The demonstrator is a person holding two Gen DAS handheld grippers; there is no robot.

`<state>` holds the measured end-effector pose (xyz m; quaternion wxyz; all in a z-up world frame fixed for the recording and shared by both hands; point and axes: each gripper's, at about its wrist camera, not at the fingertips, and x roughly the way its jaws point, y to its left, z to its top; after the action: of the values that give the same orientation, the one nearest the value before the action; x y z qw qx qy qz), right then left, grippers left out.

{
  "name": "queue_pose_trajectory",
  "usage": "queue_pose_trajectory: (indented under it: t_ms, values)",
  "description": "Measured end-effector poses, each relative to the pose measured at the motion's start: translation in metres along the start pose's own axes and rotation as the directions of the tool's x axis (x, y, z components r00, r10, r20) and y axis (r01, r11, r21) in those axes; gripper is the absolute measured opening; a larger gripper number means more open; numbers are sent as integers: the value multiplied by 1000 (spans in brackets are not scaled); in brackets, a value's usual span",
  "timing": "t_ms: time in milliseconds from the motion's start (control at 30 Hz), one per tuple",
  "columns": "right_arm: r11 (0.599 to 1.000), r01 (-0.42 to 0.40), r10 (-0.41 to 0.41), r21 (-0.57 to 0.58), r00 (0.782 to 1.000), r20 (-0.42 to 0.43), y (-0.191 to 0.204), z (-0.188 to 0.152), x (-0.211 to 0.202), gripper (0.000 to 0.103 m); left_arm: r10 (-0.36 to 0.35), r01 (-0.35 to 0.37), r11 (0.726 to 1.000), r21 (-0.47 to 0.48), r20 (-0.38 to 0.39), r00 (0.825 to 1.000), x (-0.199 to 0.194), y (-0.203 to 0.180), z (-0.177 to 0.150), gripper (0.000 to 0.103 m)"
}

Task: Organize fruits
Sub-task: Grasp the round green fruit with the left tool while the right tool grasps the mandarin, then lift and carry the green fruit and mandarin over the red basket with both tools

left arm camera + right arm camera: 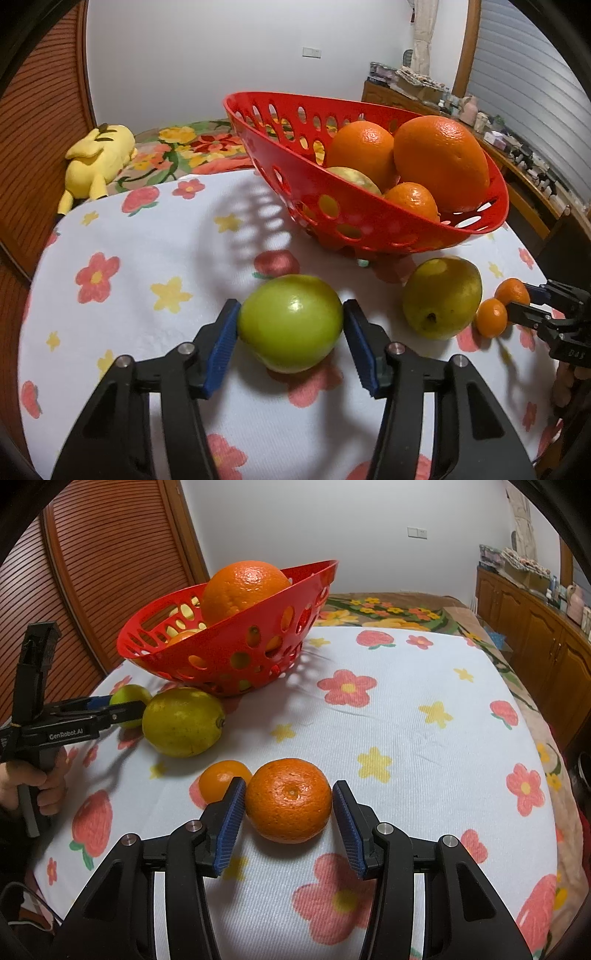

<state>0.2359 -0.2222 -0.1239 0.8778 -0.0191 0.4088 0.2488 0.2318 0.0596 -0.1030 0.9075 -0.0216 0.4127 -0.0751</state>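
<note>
Bedroom light falls on a table draped in a white ribbed cloth (406, 709) printed with red and yellow flowers, where a perforated red plastic basket (354, 206) already holds large oranges and other fruit. Behind the basket lie a floral bedspread and a yellow plush toy (98, 155); brown slatted wooden doors stand behind it to one side, a wooden sideboard crowded with small items to the other.

In front of the basket, the left gripper (291, 325) brackets a smooth green apple (290, 323) at its widest girth. Its left blue ribbed pad touches the skin and the right sits at the skin or a hair off it, so a firm hold cannot be told. The apple rests on the cloth.

Further from the basket, the right gripper (289, 805) straddles a dimpled orange mandarin (289, 799), one pad touching, the other just clear. A smaller mandarin (221, 779) sits just beside it, and a yellow-green pear-like fruit (183, 722) lies between the mandarins and the basket.

The apple is likely firm, fairly heavy and waxy-slick, best squeezed across its middle. The mandarin is probably light and soft-skinned, bruising under hard pressure. The soft cloth could wrinkle or let round fruit roll.
</note>
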Motion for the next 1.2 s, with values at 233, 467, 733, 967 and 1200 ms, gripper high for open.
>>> queue_pose_trajectory:
  t_ms: [233,467,733,967,1200]
  values:
    - [1000,-2,2,2,1000,-1,-1,0,0,49,-5,5,1000,10,41,999,-20,-9,0,55]
    - [1000,0,0,-16,1000,-6,0,0,0,48,-10,6,999,38,118,993,-50,-22,5,55]
    - [999,13,-12,-34,1000,5,3,2,-1,47,-36,28,998,53,170,985,-74,-30,9,55]
    - [999,13,-11,-42,998,54,5,10,-20,47,-51,39,997,63,199,979,-87,-36,12,55]
    - [997,16,-6,-74,991,134,15,26,-52,47,-63,52,997,55,239,969,-101,-38,14,55]
